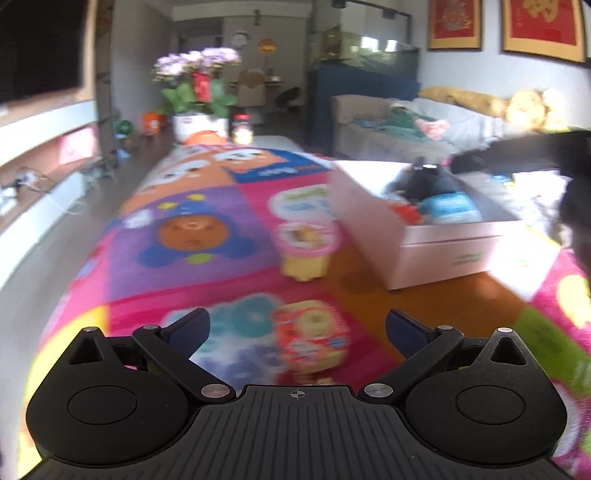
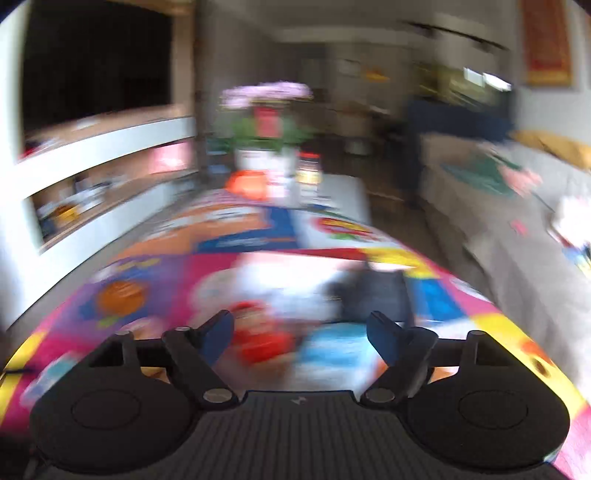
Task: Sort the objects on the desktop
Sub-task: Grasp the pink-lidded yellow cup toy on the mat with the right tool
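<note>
Both tools, left tool [image 1: 297, 328] and right tool [image 2: 299, 328], gape wide, gripping nothing.

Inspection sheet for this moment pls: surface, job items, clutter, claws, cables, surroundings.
Surface: cartoon-print mat covers the table.
Job's things: white box holds dark, blue and red items; pink-lidded cup and red snack pack lie outside it on the mat.
Clutter: potted flowers and a jar at the far end.
Claws: left claw open, empty, above the snack pack; right claw open, nothing gripped, view blurred.
Cables: some on the low shelf at left.
Surroundings: sofa with plush toy, framed red prints.
</note>
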Demonstrator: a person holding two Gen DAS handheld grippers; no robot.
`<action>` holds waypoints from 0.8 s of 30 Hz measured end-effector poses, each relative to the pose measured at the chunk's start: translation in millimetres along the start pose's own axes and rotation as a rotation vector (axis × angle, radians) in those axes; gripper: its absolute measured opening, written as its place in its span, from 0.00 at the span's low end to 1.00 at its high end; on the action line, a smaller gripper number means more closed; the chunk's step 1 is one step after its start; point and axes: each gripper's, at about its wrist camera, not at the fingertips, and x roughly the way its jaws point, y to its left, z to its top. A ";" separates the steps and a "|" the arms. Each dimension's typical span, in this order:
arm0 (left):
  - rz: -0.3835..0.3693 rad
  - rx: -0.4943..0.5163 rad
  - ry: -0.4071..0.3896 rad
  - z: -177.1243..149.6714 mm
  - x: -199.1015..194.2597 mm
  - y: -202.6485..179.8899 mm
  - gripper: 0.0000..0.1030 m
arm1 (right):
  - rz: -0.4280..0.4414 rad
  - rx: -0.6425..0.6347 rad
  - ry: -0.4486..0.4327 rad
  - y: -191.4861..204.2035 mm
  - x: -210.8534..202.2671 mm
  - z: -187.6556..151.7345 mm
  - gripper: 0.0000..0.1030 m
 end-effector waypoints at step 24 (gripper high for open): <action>0.083 -0.124 0.002 -14.8 -20.7 51.7 1.00 | 0.140 -0.279 0.272 128.6 100.1 3.5 0.54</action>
